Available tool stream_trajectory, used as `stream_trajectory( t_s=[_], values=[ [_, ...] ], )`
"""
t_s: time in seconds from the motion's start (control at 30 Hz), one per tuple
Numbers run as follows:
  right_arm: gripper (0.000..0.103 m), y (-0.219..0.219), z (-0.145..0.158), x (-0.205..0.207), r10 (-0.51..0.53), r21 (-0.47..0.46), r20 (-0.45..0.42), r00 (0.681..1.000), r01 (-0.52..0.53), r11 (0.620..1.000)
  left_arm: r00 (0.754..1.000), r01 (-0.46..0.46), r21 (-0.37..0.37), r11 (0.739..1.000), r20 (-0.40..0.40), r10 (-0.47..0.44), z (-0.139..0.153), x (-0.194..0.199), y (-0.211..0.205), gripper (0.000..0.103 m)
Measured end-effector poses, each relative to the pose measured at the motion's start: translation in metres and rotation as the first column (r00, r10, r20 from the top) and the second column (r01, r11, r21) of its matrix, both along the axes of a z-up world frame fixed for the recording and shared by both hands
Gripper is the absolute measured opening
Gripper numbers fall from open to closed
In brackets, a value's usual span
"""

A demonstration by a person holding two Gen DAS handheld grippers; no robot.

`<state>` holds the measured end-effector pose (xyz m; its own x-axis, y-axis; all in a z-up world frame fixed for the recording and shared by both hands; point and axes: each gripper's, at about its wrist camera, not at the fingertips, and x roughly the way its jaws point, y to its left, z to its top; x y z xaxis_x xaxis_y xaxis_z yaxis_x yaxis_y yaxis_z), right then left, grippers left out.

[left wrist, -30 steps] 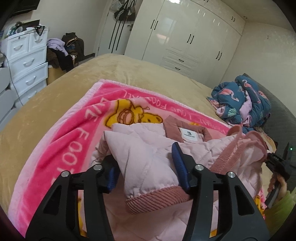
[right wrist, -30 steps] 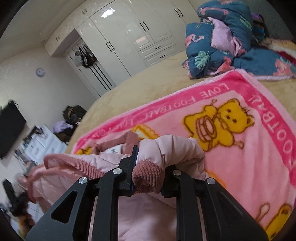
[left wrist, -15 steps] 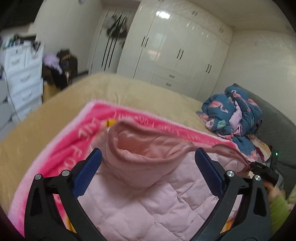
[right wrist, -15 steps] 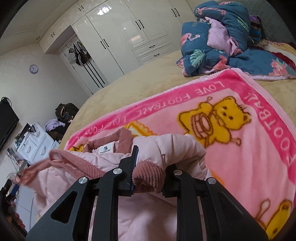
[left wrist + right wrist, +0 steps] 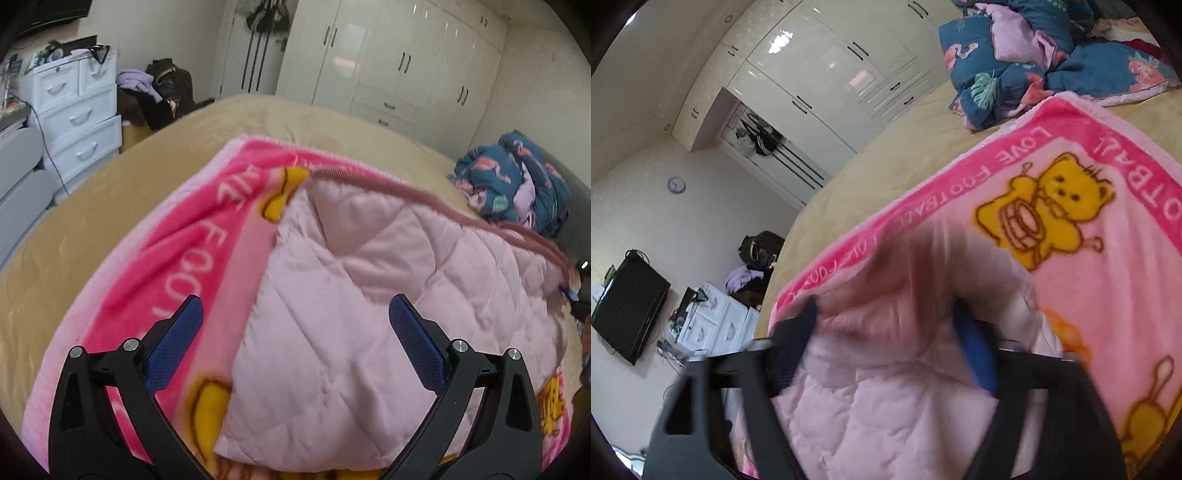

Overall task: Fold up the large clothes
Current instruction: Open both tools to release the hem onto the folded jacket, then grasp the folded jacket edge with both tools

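Pink quilted jacket (image 5: 362,314) lies folded over on the pink cartoon blanket (image 5: 177,258), which is spread across the tan bed (image 5: 110,184). In the left wrist view the jacket fills the frame from centre out to three o'clock, its ribbed hem (image 5: 424,199) running from twelve toward three o'clock.

At the left, the left gripper (image 5: 295,339) hangs over the jacket with its blue pads (image 5: 177,339) spread wide; nothing is pinched, since the cloth lies below and between them. Its jaws have just been opening. The likely slip here is a careless drop: the nine-o'clock pad sits above blanket, not jacket, so a closing bite could gather both layers and drag the blanket with the fold.

At the right, the right gripper (image 5: 890,350) is blurred, jaws parted and just opening, with puffy jacket cloth (image 5: 886,406) bulging between the fingers. I cannot tell whether the pads clear it. If padding snags on a pad as the hand withdraws, the fold could spring open; this springy fill tends to unfold by itself anyway.
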<state>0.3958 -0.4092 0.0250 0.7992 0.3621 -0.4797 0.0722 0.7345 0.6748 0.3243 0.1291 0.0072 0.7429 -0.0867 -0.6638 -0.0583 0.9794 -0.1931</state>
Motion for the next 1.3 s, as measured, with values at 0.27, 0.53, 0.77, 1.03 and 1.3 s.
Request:
stream_trajectory(
  t_s=[0.27,0.53,0.77,1.03,1.3],
  values=[
    [0.092,-0.001,0.007,-0.033,0.026,-0.078,0.035,0.999,-0.023,0.997,0.999,0.045,0.043,0.998,-0.003,-0.045,0.001,-0.008,-0.017,0.094],
    [0.098,-0.003,-0.007,-0.069,0.023,-0.284,0.01,1.0,-0.019,0.959,0.997,0.073,0.067,0.995,-0.012,-0.072,-0.008,-0.017,-0.023,0.094],
    [0.098,0.003,-0.032,-0.077,0.058,-0.447,-0.046,0.997,-0.072,0.892,0.995,0.06,-0.045,0.997,-0.072,-0.063,-0.039,-0.014,-0.004,0.094],
    [0.098,0.014,-0.045,-0.052,0.108,-0.504,-0.083,0.991,-0.135,0.853,0.991,0.055,-0.208,0.977,-0.106,-0.078,-0.057,-0.014,0.011,0.094],
    [0.079,0.032,-0.062,-0.042,0.125,-0.575,-0.075,0.989,-0.145,0.805,0.994,0.067,-0.139,0.988,-0.076,-0.078,-0.05,-0.016,0.001,0.084]
  ],
)
